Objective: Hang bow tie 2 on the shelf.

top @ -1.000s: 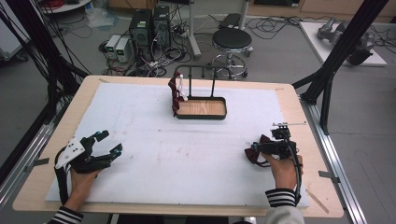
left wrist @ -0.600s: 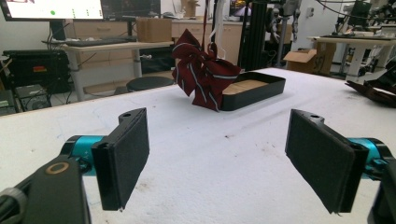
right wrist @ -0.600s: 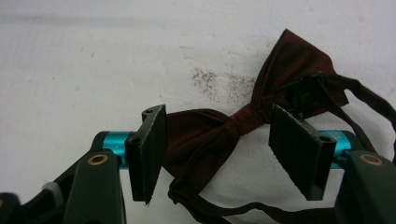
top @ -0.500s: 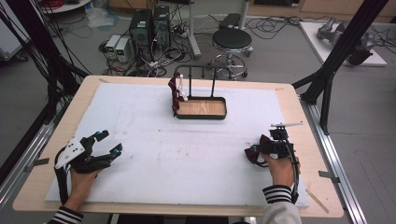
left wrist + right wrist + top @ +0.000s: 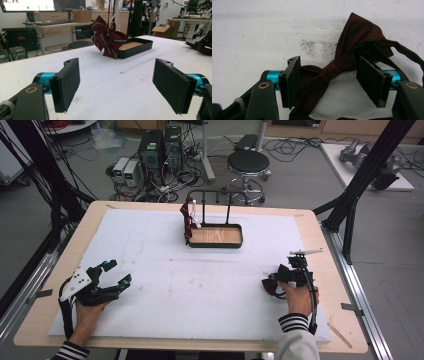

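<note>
A dark red bow tie (image 5: 359, 32) lies flat on the white table cover at the near right (image 5: 270, 288). My right gripper (image 5: 329, 82) straddles it, one pad on each side of the knot. Its jaws have just been closing, and white cover still shows between the right pad (image 5: 372, 82) and the tie's middle. In the high view this gripper (image 5: 274, 281) points left. My left gripper (image 5: 119, 271) hovers open and empty at the near left (image 5: 120, 85). A red striped bow tie (image 5: 107, 41) hangs from a black rack over a black tray (image 5: 215, 245).
The tray (image 5: 140, 47) has a wooden floor and sits at the table's far middle, with the striped tie (image 5: 188, 220) at its left end. The wooden table edge (image 5: 345, 320) frames the white cover. A stool (image 5: 248, 162) and computers stand beyond the table.
The right gripper's jaws have narrowed around the dark red bow tie and the right hand has shifted slightly. The left gripper has stayed where it was.
</note>
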The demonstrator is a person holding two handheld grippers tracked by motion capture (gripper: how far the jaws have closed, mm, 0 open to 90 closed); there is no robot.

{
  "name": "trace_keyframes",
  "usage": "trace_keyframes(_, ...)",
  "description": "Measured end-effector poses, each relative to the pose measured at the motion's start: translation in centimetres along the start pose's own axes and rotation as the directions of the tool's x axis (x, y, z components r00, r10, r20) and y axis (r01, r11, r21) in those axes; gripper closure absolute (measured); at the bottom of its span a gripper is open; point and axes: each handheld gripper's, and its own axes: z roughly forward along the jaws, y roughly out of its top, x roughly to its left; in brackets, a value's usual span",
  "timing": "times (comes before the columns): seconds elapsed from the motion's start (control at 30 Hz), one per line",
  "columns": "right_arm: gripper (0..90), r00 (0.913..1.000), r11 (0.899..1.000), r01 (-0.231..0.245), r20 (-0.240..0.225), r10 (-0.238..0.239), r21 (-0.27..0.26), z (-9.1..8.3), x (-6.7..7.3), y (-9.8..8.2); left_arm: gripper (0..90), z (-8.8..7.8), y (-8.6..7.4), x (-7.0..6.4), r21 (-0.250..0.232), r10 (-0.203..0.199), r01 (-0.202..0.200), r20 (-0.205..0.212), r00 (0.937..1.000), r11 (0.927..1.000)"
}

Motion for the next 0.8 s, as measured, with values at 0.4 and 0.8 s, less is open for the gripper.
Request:
trace_keyframes(0.4, 44.5, 0.9986, 0.999, 0.026, 0.045, -0.027, 0.025, 0.52, 0.34, 0.36, 22.4, 0.02, 0.00, -0.05, 0.001, 0.004, -0.004, -0.002, 1.0000, 1.0000)
trace_keyframes(0.8, 40.9, 0.9984, 1.000, 0.024, 0.050, -0.025, 0.018, 0.20, 0.94, 1.00, 22.6, 0.03, 0.00, -0.10, 0.001, 0.004, -0.004, 0.000, 1.0000, 1.0000)
